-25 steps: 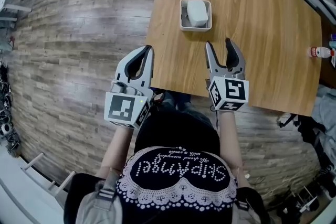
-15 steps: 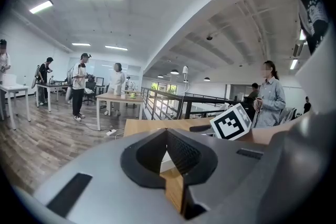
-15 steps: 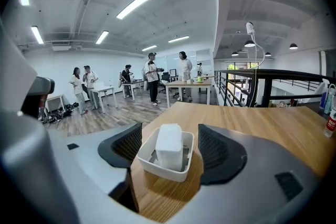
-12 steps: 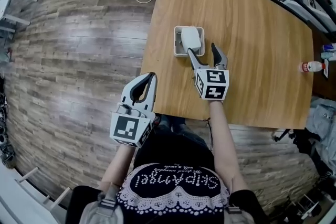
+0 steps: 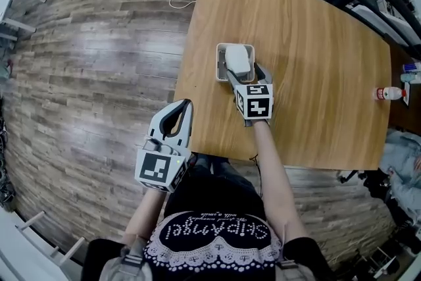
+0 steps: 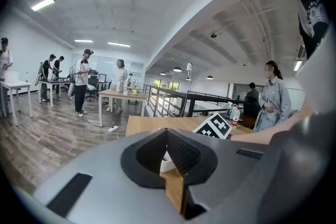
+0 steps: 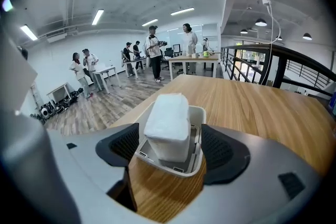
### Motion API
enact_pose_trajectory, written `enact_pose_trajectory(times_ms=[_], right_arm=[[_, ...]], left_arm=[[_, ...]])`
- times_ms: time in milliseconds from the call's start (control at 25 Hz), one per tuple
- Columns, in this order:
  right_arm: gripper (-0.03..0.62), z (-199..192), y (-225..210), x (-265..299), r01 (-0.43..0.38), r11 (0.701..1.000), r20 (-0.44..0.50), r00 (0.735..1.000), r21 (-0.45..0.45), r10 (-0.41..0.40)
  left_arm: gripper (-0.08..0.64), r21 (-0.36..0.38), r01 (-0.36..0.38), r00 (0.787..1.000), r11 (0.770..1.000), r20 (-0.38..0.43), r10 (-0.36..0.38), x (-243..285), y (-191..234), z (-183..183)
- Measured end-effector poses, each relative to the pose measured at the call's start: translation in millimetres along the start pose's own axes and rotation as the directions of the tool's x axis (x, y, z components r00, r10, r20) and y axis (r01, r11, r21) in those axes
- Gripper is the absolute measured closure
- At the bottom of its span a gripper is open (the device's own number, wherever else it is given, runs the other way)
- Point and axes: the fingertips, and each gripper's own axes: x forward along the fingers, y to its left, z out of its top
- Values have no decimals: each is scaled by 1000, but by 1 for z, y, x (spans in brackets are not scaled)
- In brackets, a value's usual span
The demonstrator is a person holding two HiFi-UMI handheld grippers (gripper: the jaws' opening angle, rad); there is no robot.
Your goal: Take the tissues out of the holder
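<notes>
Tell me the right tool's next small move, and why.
Probably lift the right tool a little and close on the tissue pack. Its jaws are opening and seem to flank the holder at wall level, with neither pad touching the pack, which stands well above the rim.

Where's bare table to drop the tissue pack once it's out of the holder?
Biggest free patch: bare table between the holder and the bottle at the right edge. There is also room beyond the holder toward the far edge. It is crowded at the holder, where the right gripper, jaws opening, straddles it and the tissue pack. Only a thin strip lies on its left.
</notes>
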Motion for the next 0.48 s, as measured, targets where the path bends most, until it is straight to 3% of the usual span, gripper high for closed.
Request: enact_pose_trajectory(times_ms=[480], right_arm=[[238,-7,6,28,25,999,-119,992,-39,-29]], left_arm=[[554,-18,-2,1000,1000,-8,2,2,12,-6]])
